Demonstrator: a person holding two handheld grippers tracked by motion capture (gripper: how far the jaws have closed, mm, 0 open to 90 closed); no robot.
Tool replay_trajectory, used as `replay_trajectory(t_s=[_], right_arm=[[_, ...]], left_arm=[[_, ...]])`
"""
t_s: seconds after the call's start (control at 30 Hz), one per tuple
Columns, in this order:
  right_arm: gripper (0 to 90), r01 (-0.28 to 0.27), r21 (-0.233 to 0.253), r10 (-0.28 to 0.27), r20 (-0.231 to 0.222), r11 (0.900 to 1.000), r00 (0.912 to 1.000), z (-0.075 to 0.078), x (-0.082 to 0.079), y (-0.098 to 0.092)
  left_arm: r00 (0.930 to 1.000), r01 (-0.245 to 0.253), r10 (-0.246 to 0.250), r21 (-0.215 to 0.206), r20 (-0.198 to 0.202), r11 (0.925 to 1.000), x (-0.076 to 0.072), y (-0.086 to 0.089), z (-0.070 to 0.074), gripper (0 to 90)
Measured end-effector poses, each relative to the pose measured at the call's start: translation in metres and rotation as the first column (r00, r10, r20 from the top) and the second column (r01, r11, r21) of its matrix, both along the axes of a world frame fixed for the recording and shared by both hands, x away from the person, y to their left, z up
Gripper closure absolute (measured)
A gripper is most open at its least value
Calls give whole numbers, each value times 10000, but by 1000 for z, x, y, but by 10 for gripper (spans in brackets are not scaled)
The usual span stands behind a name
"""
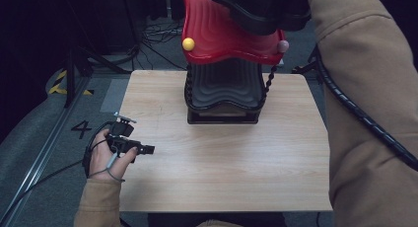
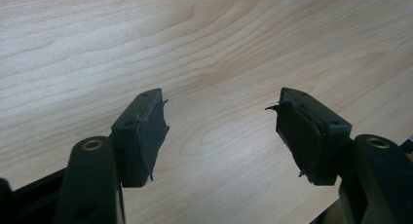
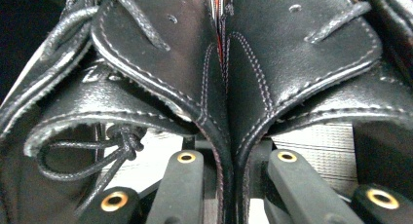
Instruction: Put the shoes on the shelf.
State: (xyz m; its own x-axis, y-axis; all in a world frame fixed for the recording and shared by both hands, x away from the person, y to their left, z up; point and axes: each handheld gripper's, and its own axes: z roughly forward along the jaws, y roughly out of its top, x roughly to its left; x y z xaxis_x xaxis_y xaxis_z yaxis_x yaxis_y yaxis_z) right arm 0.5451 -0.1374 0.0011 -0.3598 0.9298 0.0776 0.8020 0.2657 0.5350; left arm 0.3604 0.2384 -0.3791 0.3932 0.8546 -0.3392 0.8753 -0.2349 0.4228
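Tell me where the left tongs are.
In the high view, the left tongs sit at the table's left edge, held in the left hand, jaws open over bare wood.

The table (image 1: 222, 158) has a light wood-grain top and stands on a grey floor (image 1: 44, 138). A black ribbed stand (image 1: 223, 96) sits directly on it, near the far edge and about midway across. Its wavy ridges run crosswise.

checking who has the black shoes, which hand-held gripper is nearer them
Right. The right hand-held gripper is shut on the black shoes, clamping their pressed-together leather between its jaws. The left hand-held gripper hangs open at the table's left edge, well apart from them.
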Motion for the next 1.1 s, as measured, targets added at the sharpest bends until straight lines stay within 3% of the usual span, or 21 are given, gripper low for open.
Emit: replay_trajectory(t_s=[0.33,0.43,0.7,0.87,0.97,1.1], right_arm=[[815,524,250,-542,793,9983,9954,-8,22,21],[815,747,351,-787,1327,9966,9880,-11,26,29],[815,1231,388,-1285,2081,9916,9696,-23,35,41],[813,1396,689,-1512,2115,9878,9656,-28,38,39],[810,1376,506,-1453,2135,9892,9661,-36,39,44],[806,1510,561,-1582,1607,9869,9742,-55,45,46]], left_arm=[[9995,308,-309,87,37,9995,-2,-9,2,351],[9992,408,-407,42,-16,9992,-1,-11,2,352],[9994,286,-285,-57,185,9996,-4,-4,7,352],[9994,298,-296,-106,185,9995,-4,-5,7,351],[9994,278,-276,-113,218,9995,-5,-5,8,351],[9990,271,-267,-135,355,9995,-7,-5,11,351]])
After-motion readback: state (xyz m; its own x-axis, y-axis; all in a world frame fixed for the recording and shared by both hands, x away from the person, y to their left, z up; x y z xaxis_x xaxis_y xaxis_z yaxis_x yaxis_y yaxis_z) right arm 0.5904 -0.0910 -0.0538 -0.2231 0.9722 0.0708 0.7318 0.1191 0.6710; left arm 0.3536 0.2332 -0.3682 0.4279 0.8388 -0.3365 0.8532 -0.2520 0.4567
